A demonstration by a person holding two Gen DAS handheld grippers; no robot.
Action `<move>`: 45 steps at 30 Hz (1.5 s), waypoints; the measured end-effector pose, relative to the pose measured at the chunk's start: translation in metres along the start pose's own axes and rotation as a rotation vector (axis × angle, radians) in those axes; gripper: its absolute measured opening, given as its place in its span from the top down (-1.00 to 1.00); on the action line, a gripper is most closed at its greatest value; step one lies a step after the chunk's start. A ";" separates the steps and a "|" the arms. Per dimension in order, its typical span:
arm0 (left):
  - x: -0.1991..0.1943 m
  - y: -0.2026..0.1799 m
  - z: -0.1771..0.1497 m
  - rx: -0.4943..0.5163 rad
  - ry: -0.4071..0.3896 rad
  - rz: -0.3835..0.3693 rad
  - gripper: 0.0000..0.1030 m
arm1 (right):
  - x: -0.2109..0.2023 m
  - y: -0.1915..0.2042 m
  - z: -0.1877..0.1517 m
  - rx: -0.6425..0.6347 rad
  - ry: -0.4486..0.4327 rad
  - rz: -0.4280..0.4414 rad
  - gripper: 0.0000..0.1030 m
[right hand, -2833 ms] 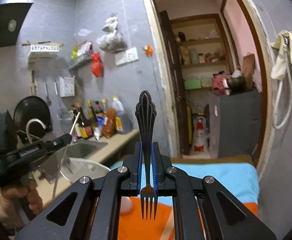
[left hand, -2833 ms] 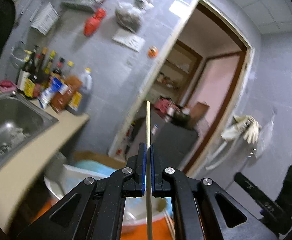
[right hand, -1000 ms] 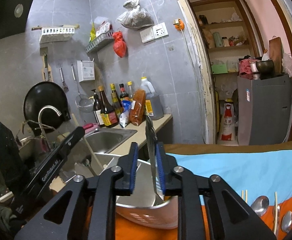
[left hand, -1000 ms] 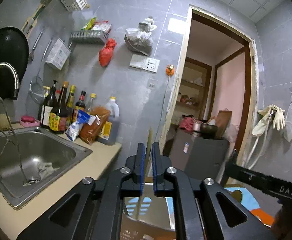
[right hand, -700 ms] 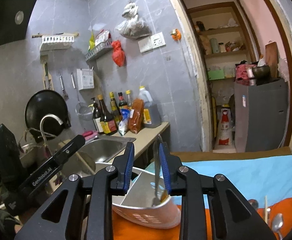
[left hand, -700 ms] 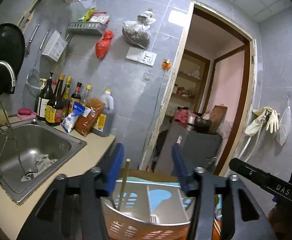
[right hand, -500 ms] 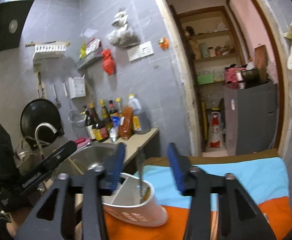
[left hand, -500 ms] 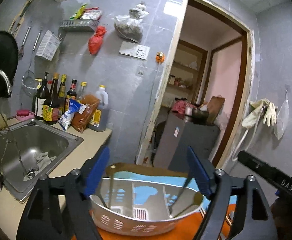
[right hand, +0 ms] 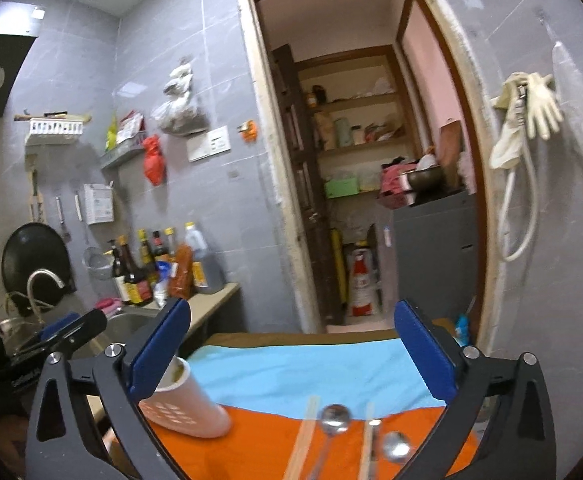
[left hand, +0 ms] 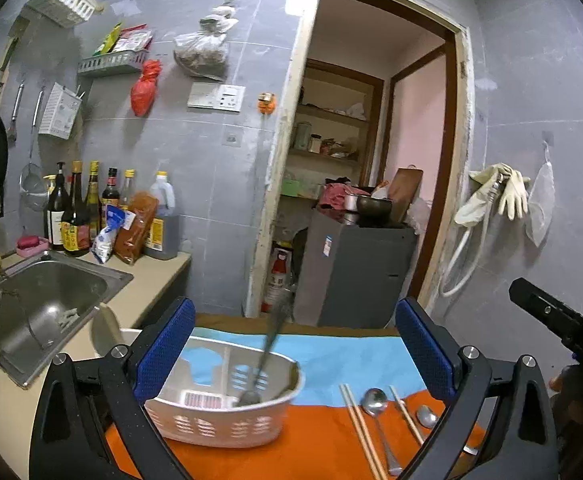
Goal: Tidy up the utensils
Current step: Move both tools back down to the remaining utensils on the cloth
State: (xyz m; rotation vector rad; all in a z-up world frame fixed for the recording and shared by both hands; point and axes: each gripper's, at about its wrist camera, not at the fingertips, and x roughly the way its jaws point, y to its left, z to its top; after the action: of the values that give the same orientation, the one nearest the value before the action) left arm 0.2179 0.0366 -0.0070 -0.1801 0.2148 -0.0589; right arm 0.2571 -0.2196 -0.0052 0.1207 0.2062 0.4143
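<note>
A white slotted basket (left hand: 211,424) stands on the orange and blue cloth (left hand: 331,364), with a dark fork (left hand: 267,348) leaning inside it and a pale chopstick (left hand: 225,364) upright behind the divider. My left gripper (left hand: 291,348) hangs back from the basket, its jaws opening wide with nothing between them. My right gripper (right hand: 291,352) is also opening and empty, with the basket (right hand: 187,408) at its lower left. On the orange part of the cloth lie loose chopsticks (right hand: 303,440) and two spoons (right hand: 335,416), (right hand: 395,446).
A steel sink (left hand: 47,300) and a row of sauce bottles (left hand: 75,208) are on the counter to the left. A grey cabinet (left hand: 355,272) stands in the doorway behind the table. Rubber gloves (right hand: 531,112) hang on the right wall.
Both grippers opened and let go: the chopstick and the fork now rest in the basket. Both grippers have drawn back from the basket and risen a little.
</note>
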 end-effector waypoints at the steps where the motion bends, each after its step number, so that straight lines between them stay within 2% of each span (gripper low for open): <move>1: 0.001 -0.006 -0.002 0.004 0.003 -0.002 -0.91 | -0.004 -0.006 -0.001 -0.006 0.002 -0.014 -1.00; 7: 0.010 -0.036 -0.020 0.009 0.056 -0.037 -0.91 | -0.017 -0.041 -0.010 -0.010 0.034 -0.071 -1.00; 11: 0.022 -0.053 -0.038 0.007 0.130 -0.072 -0.91 | -0.021 -0.060 -0.020 -0.006 0.067 -0.099 -1.00; 17: 0.043 -0.070 -0.070 0.013 0.228 -0.084 -0.91 | -0.019 -0.085 -0.042 -0.005 0.137 -0.130 -1.00; 24: 0.073 -0.075 -0.105 0.009 0.340 -0.048 -0.91 | 0.004 -0.102 -0.075 -0.013 0.263 -0.159 -1.00; 30: 0.105 -0.068 -0.131 0.030 0.479 0.038 -0.91 | 0.033 -0.111 -0.102 -0.029 0.410 -0.148 -0.97; 34: 0.118 -0.061 -0.144 0.017 0.542 0.070 -0.90 | 0.049 -0.111 -0.116 -0.050 0.493 -0.127 -0.84; 40: 0.130 -0.053 -0.152 0.006 0.606 0.094 -0.89 | 0.063 -0.113 -0.131 -0.035 0.569 -0.097 -0.70; 42: 0.134 -0.051 -0.154 0.001 0.630 0.095 -0.80 | 0.067 -0.112 -0.133 -0.035 0.590 -0.093 -0.62; 44: 0.139 -0.051 -0.155 -0.001 0.654 0.083 -0.44 | 0.070 -0.111 -0.135 -0.041 0.610 -0.083 -0.47; 45: 0.141 -0.051 -0.155 0.008 0.667 0.089 -0.42 | 0.071 -0.111 -0.136 -0.046 0.620 -0.081 -0.43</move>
State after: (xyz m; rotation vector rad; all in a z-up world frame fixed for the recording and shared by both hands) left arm 0.3197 -0.0514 -0.1760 -0.1379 0.8869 -0.0292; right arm 0.3333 -0.2813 -0.1670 -0.0659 0.8082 0.3657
